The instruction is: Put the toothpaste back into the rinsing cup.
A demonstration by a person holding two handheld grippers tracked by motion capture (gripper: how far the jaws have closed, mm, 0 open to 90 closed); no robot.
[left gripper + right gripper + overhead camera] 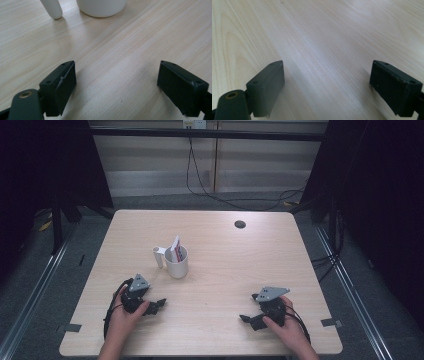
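Note:
A white mug point(177, 262) stands upright left of the table's middle, with a white card with red and blue print point(175, 243) sticking out of it. A white tube-shaped piece point(159, 255) stands against the mug's left side. In the left gripper view the mug's base point(101, 7) and this white piece point(52, 8) lie well ahead of the jaws. My left gripper point(159, 304) point(117, 72) rests low on the table in front of the mug, open, with bare wood between its pads. My right gripper point(247, 320) point(327, 72) sits near the front right, open, holding nothing.
The light wooden table point(225, 270) has a dark round cable hole point(240, 224) near its far edge. Black cables point(235, 200) run over the grey floor behind it. Dark curtains flank both sides. Both hands lie close to the table's front edge.

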